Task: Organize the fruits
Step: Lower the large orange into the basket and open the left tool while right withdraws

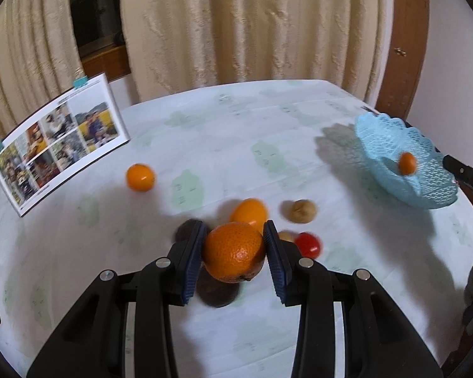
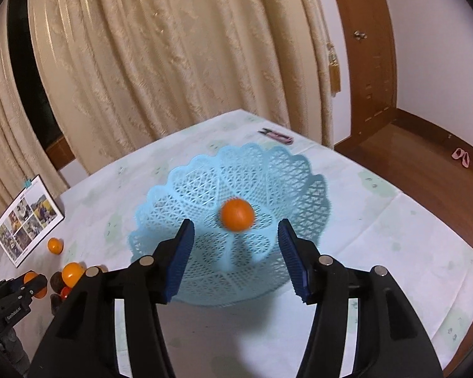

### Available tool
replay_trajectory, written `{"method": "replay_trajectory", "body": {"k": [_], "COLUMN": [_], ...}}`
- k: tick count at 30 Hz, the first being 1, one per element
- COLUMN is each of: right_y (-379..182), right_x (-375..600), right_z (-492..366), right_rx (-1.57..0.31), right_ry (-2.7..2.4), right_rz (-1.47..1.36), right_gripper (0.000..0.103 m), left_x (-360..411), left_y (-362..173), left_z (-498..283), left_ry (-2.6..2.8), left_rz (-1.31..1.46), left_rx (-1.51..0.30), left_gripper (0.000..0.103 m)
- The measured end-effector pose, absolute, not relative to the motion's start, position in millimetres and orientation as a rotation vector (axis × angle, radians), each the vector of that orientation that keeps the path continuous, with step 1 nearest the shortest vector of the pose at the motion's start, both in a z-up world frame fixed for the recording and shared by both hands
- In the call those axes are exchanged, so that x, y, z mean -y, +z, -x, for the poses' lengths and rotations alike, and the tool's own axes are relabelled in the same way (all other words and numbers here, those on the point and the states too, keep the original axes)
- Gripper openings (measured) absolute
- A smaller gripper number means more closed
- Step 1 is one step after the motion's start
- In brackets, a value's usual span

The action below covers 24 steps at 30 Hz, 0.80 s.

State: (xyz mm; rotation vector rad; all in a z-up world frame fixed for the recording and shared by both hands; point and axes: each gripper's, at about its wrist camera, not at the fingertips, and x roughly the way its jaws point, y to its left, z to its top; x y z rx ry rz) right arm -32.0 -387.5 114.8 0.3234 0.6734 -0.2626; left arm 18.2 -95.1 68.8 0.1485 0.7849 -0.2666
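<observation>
Left gripper (image 1: pixel 233 252): jaws pinching a large orange (image 1: pixel 234 252), both blue pads pressed to its sides; the fruit is clear of the bench (image 1: pixel 224 132), its shadow on the cloth below.

Right gripper (image 2: pixel 235 252): jaws spread, nothing between the pads; it hangs over the near rim of the basket.

Basket (image 2: pixel 296 182): pale blue lattice bowl at the bench's right end; one small orange (image 2: pixel 237 214) inside, blurred, near the centre, beyond the right jaws and free of them.

Key relation: seen from the left wrist, the basket (image 1: pixel 425 176) lies up and well to the right of the held orange, with open cloth between. My judgement is that the left hand must carry the fruit rightward; the right hand is the nearer to the basket but carries nothing.

Long axis: the held orange is nearly round, so its orientation should matter little for the drop.

Fruit left of the basket: a mandarin (image 1: pixel 140 177) near the propped photo card (image 1: pixel 60 145); an oval orange fruit (image 1: pixel 249 211), a brown fruit (image 1: pixel 299 211), a small red fruit (image 1: pixel 308 245) and dark fruits just beside the left jaws.

Risk, as I judge it: the right gripper sits over the basket's near rim, on the left hand's likely approach.
</observation>
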Motion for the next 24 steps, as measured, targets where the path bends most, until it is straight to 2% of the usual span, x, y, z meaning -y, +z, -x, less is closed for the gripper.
{"method": "replay_trajectory", "body": {"k": [15,18,24], "right_y": [103,103,103], "right_x": [412,414,418], "right_z": [65,68,69], "right_rx": [-0.594,-0.574,-0.564], "right_ry": [-0.368,-0.385,-0.395], "right_rz": [-0.388,-0.398,-0.414], "right_gripper": [0.057,0.063,0.064], "left_x": [205,224,256], "left_y": [83,82,85], "left_z": [-28,-31,-33], "left_ry": [-0.489,-0.529,-0.595], "left_rz": [-0.177,-0.180,-0.187], "left_rx": [-0.764,-0.770,-0.762], "left_gripper": [0.038,0.038,0.038]}}
